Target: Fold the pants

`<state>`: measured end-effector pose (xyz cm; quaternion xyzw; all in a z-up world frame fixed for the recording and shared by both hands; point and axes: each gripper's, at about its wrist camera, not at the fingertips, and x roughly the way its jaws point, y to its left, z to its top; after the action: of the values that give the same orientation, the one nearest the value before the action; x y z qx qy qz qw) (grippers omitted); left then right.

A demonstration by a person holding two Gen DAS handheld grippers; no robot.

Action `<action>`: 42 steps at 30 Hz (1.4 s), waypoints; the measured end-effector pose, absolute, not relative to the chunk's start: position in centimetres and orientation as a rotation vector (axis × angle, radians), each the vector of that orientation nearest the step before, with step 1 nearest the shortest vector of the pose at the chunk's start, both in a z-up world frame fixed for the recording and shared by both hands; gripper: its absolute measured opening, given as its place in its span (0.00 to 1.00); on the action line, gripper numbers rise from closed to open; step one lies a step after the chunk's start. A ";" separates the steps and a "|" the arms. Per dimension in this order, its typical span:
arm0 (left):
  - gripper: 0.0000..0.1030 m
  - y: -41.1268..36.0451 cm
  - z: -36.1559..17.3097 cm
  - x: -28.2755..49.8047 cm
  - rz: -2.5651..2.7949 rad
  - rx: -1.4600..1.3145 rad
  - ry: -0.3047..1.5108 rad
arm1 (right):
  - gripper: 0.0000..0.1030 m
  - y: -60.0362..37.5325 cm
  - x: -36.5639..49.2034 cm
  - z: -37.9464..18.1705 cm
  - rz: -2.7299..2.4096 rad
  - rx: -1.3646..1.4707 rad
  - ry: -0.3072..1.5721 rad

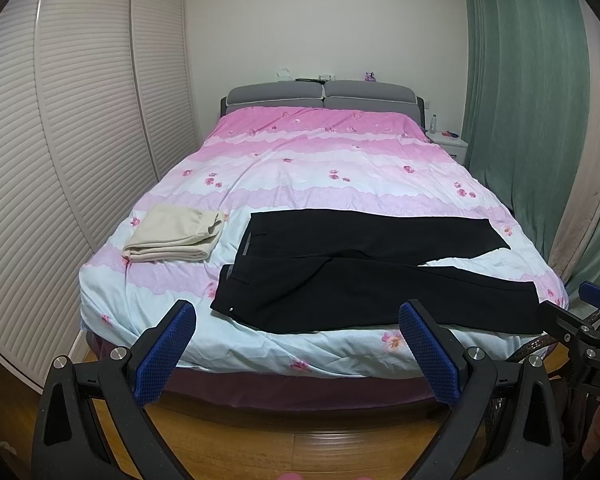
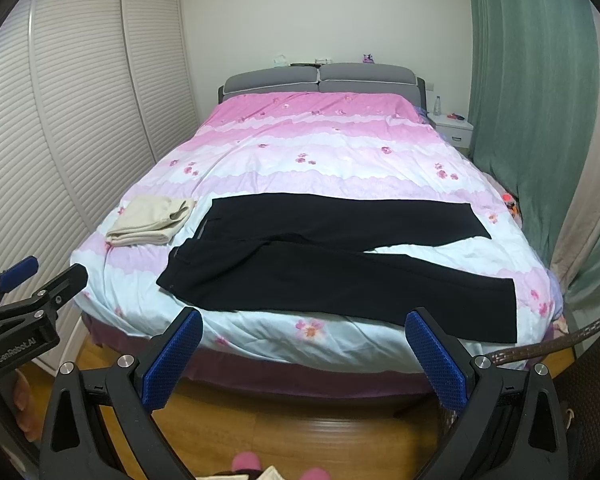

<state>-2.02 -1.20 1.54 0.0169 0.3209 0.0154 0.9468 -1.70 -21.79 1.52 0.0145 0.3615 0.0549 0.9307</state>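
Observation:
Black pants [image 1: 364, 272] lie spread flat across the near end of the bed [image 1: 320, 168], waistband to the left, both legs reaching right and slightly apart. They also show in the right wrist view [image 2: 340, 264]. My left gripper [image 1: 298, 320] is open and empty, held off the foot of the bed above the floor. My right gripper [image 2: 304, 326] is open and empty, also short of the bed's edge. The right gripper shows at the right edge of the left wrist view [image 1: 580, 312], and the left gripper at the left edge of the right wrist view [image 2: 40, 276].
A folded beige garment [image 1: 176, 236] lies on the bed left of the pants, also in the right wrist view [image 2: 152, 222]. Louvred wardrobe doors [image 1: 60, 140] stand on the left, green curtains [image 1: 520, 100] on the right. A white nightstand [image 2: 450, 126] is far right. A wicker chair edge [image 2: 560, 344] is near right.

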 end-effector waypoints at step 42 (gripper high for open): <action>1.00 8.7 -11.7 8.2 0.153 -0.146 0.925 | 1.00 -19.9 7.2 -8.8 0.157 0.050 0.947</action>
<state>8.15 8.71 -11.65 -0.0705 0.4455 0.0735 0.8895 7.19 -19.86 -8.78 0.0239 0.4557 0.0757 0.8866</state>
